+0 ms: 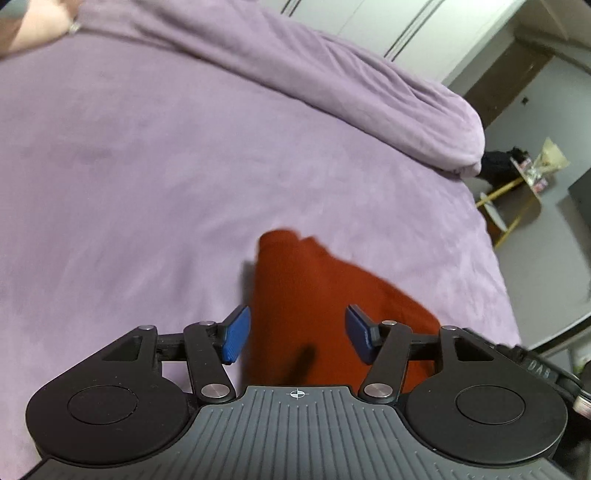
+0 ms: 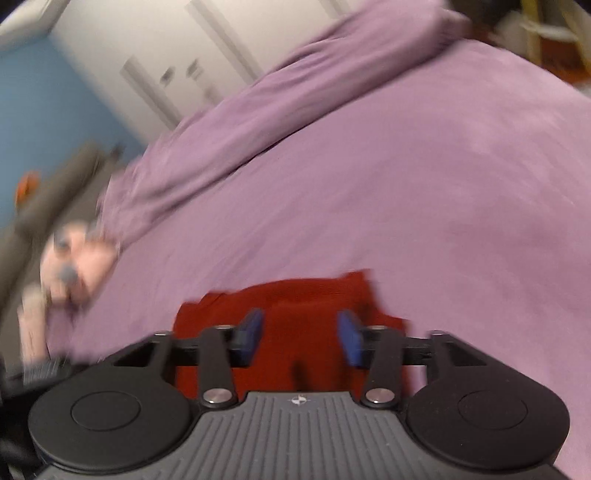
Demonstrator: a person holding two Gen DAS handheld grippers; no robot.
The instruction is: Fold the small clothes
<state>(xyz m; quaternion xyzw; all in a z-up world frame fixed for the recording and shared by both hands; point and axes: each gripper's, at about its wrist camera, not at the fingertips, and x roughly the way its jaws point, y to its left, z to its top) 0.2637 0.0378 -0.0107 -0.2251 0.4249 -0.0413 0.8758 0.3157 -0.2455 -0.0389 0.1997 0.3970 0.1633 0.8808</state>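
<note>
A red garment (image 1: 314, 295) lies bunched on the purple bedspread (image 1: 147, 184), running from a rounded tip down under my left gripper (image 1: 298, 334). That gripper hovers over it, its blue pads (image 1: 236, 334) apart and touching nothing. In the blurred right wrist view the same red garment (image 2: 306, 295) spreads wide beneath my right gripper (image 2: 300, 336). Those blue pads (image 2: 349, 338) also stand apart, with a strip of the cloth showing between them and a gap on each side.
A rolled purple duvet (image 1: 369, 85) lies along the far side of the bed. A hand with a ring (image 1: 40, 26) rests on the bed's far left, blurred in the right view as a hand (image 2: 74, 266). A yellow-legged stand (image 1: 517, 199) is beyond the bed's right edge.
</note>
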